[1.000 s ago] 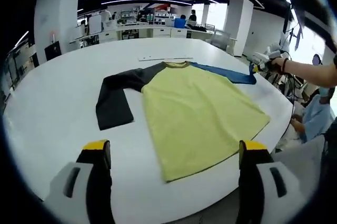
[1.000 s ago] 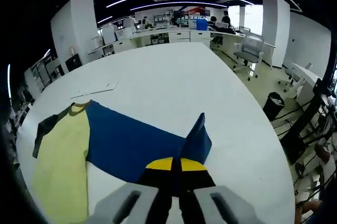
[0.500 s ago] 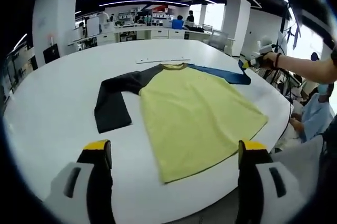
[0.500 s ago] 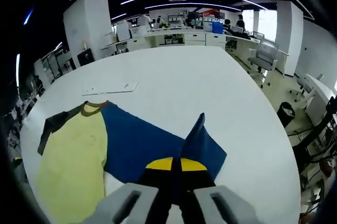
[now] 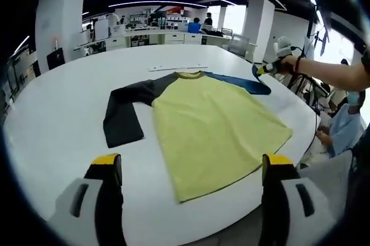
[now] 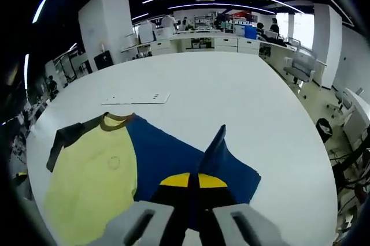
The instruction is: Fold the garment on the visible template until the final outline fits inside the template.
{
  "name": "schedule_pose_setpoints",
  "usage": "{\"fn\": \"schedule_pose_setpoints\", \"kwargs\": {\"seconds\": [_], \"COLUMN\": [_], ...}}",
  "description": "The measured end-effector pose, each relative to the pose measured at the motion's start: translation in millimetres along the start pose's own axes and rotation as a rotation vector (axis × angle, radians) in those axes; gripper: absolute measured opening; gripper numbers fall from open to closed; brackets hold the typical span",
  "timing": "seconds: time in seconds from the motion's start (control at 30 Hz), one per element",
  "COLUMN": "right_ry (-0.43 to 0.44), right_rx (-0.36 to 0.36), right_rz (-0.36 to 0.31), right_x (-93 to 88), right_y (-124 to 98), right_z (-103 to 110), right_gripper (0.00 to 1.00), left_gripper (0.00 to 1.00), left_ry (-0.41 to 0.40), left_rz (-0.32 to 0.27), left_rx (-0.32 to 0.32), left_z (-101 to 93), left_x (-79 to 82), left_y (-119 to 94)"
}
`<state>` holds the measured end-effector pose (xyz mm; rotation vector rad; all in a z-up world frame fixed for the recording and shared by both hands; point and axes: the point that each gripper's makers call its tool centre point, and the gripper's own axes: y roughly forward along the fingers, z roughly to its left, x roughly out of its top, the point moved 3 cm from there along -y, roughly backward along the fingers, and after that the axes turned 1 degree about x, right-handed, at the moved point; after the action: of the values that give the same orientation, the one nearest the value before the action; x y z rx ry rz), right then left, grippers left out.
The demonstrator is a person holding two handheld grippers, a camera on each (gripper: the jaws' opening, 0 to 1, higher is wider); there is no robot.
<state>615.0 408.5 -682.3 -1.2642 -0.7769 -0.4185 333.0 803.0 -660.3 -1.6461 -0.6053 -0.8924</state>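
Note:
A long-sleeved shirt with a yellow body (image 5: 214, 125) lies flat on the white round table (image 5: 52, 107). Its black sleeve (image 5: 123, 116) bends down on the left. My right gripper (image 6: 192, 180) is shut on the cuff of the blue sleeve (image 6: 167, 156) and holds it just above the table; the yellow body (image 6: 92, 182) and black sleeve (image 6: 68, 136) lie to its left. In the left gripper view that right gripper (image 5: 263, 70), held by a hand, pinches the blue sleeve (image 5: 234, 80) at the shirt's far right. My left gripper (image 5: 192, 165) hovers open over the near table edge, holding nothing.
A flat white strip (image 5: 178, 67) (image 6: 136, 98) lies on the table beyond the collar. The table edge curves close on the right, with an office chair (image 6: 300, 64) and floor past it. A seated person (image 5: 347, 125) is at the right. Desks line the far wall.
My right gripper has carried the blue cuff inward toward the shirt body, so the sleeve lies shorter. The left gripper has stayed put and open.

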Motion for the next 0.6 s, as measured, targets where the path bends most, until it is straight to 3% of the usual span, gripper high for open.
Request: {"fn": "schedule_pose_setpoints", "kwargs": {"seconds": [0.6], "right_ry": [-0.084], "right_rx": [0.086], "right_rz": [0.019], "right_x": [22.0], "right_y": [18.9], "right_z": [56.8], "right_gripper": [0.00], "left_gripper": [0.98], "left_ry": [0.020], "left_rz": [0.013], "left_rx": [-0.030], "left_z": [-6.1], "left_x": [0.3], "left_y": [-0.1]}}
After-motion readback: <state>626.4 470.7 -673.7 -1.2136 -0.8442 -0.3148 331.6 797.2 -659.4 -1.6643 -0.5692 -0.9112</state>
